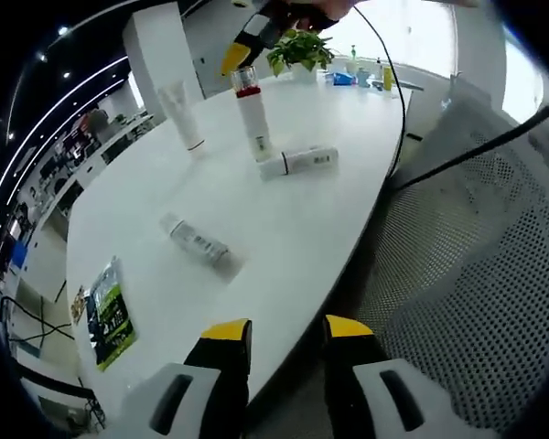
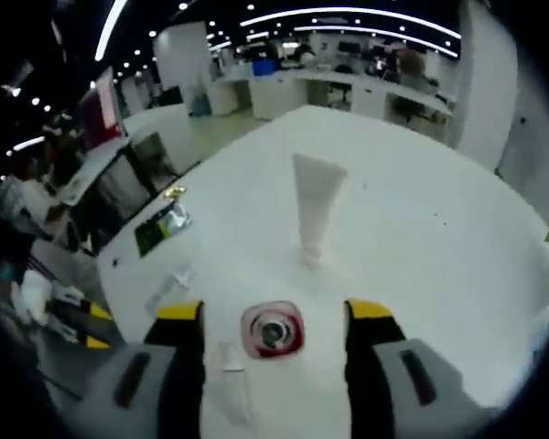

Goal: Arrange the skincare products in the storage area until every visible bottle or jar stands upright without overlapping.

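While left tongs [image 1: 285,343] gape empty, right tongs [image 2: 274,315] straddle the red-capped bottle [image 2: 273,331]; grip unclear.

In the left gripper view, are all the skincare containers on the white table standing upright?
No. Two bottles lie on their sides, while the red-capped bottle and the tube stand.

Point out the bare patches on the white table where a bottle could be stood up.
Free: the white table between the lying clear bottle and the lying white bottle, and behind the upright white tube. Crowded: around the red-collared upright bottle, where the right gripper hovers.
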Demonstrator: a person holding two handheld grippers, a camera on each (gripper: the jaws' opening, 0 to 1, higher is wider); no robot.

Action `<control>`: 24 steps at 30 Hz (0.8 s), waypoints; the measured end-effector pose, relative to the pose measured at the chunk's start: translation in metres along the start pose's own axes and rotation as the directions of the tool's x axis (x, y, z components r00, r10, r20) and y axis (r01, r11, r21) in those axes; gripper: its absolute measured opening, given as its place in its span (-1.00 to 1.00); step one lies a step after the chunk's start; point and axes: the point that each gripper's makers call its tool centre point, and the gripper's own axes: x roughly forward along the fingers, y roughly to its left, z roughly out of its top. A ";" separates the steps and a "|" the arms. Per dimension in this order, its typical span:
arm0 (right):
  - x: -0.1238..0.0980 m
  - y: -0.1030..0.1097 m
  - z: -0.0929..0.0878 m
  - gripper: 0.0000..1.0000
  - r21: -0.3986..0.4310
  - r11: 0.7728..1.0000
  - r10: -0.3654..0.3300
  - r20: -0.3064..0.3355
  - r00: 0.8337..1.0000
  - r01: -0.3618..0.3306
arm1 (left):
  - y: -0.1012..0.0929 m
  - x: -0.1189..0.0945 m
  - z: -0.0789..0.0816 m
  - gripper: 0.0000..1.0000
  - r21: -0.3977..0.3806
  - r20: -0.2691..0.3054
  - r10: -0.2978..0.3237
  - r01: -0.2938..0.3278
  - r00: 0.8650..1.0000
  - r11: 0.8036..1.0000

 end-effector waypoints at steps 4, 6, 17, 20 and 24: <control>-0.001 0.000 -0.015 0.16 0.006 0.999 0.038 0.032 0.999 -0.039 | -0.004 0.000 0.002 -0.39 0.002 0.007 -0.015 0.015 1.000 1.000; -0.001 0.002 -0.023 0.15 -0.033 0.998 0.053 0.014 0.999 -0.052 | -0.004 0.000 0.001 -0.39 0.004 0.003 -0.017 0.017 1.000 1.000; -0.001 0.010 -0.019 -0.01 -0.455 0.885 0.059 -0.110 0.992 -0.103 | -0.006 0.001 -0.001 -0.39 0.009 -0.010 -0.031 0.031 0.999 0.999; -0.001 0.008 -0.019 0.02 -0.542 0.830 0.053 -0.157 0.986 -0.131 | -0.005 0.001 -0.001 -0.40 0.015 -0.014 -0.028 0.028 1.000 0.999; -0.002 0.011 -0.015 0.01 -0.620 0.765 0.072 -0.187 0.980 -0.174 | -0.006 0.002 -0.002 -0.40 0.016 -0.020 -0.033 0.033 0.999 0.999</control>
